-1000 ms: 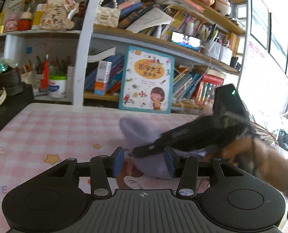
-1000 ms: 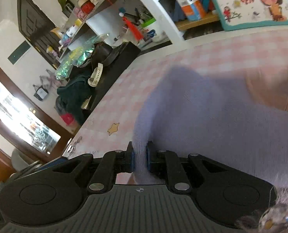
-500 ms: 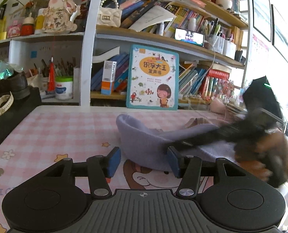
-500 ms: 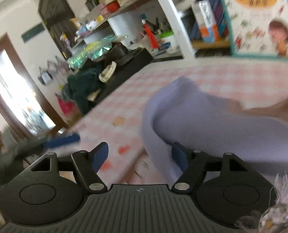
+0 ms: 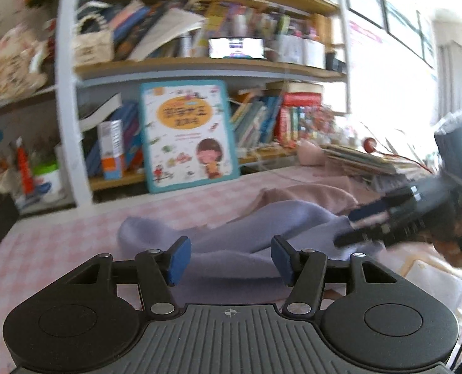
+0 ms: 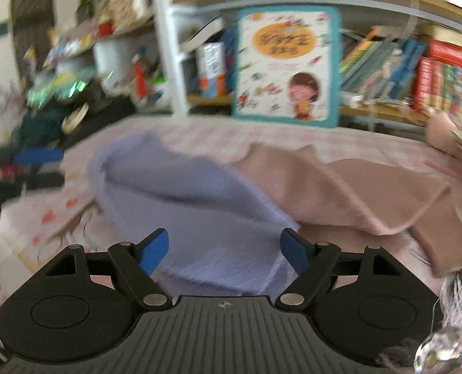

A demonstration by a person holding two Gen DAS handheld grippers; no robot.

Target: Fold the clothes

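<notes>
Left wrist view: the soft lilac knitted garment lies in a loose heap at the middle of the pink-and-white checked surface, its bulk running from 9 o'clock toward 3 o'clock just ahead of the fingers.
Left tool: released, jaws standing apart after just opening further; the lilac cloth shows in the gap beyond the blue pads but is not pinched.
Right tool: released, jaws having just sprung wide; the lilac cloth lies under and between the blue pads, neither pressing on it. In the left view this tool sits at 3 o'clock, over the garment's right end.
Second garment: a dusty-pink knitted piece lies behind the lilac one, at 1 to 2 o'clock in the right view, touching it and partly overlapped by it.
Backdrop: a teal-bordered children's picture book leans on the shelf at 12 o'clock.
Step in hand, as I judge it: a fold seems just laid, and both tools need a fresh hold.
Doing it well: pick an outer edge, not the middle of the heap; grip one layer only; keep the pink piece out of the pinch; take hold at matching points at 9 and 3 o'clock so the next fold lands square.
Risk: the knit is limp and may slump or drag its neighbour along.
</notes>
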